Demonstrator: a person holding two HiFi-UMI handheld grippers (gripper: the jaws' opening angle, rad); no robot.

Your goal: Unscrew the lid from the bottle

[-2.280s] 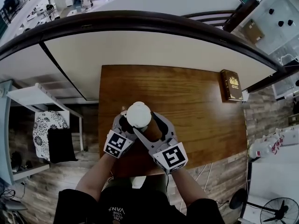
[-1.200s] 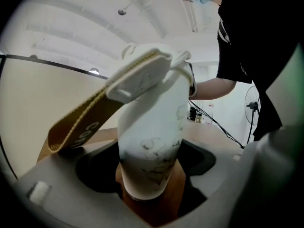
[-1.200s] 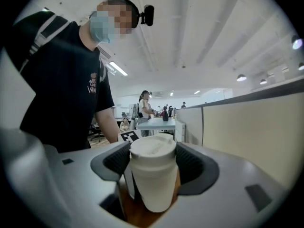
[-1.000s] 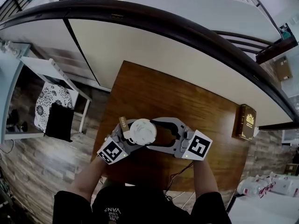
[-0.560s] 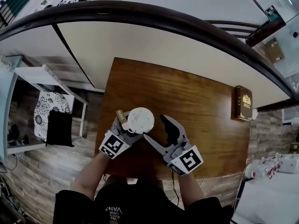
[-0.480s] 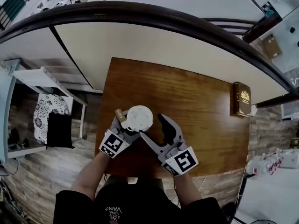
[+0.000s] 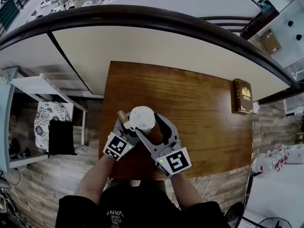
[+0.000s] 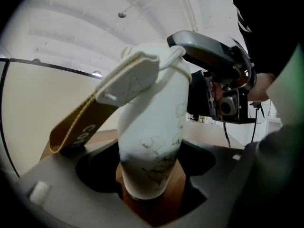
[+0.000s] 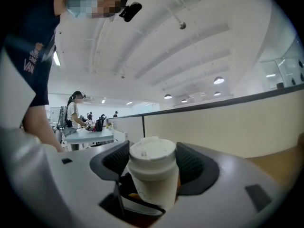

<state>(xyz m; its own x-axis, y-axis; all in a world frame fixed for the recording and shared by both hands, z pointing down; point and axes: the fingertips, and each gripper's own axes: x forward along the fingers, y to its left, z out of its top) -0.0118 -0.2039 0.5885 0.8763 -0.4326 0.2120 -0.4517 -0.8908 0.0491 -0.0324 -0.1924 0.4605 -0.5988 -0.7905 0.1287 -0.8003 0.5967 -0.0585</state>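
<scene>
A white bottle (image 8: 152, 141) stands on the wooden table (image 7: 199, 108), with a white lid (image 7: 142, 118) and a tan strap (image 7: 123, 117) hanging off its left side. My left gripper (image 7: 129, 129) comes in from the lower left and is shut on the bottle low on its body (image 8: 147, 175). My right gripper (image 7: 151, 126) reaches in from the lower right at lid height. In the right gripper view the lid (image 9: 152, 156) sits between its widely spread jaws. Its pads (image 9: 116, 163) stand close on either side, and I see no clear squeeze.
A dark book (image 7: 242, 95) lies at the table's far right edge. A curved dark rail and pale partition (image 7: 156, 37) run behind the table. A white shelf and a patterned cushion (image 7: 50, 125) stand to the left. People work at desks far behind.
My right gripper let go of the lid, drew off to the right and turned. It has come back round the lid from the lower right. The left gripper and bottle stayed put.
</scene>
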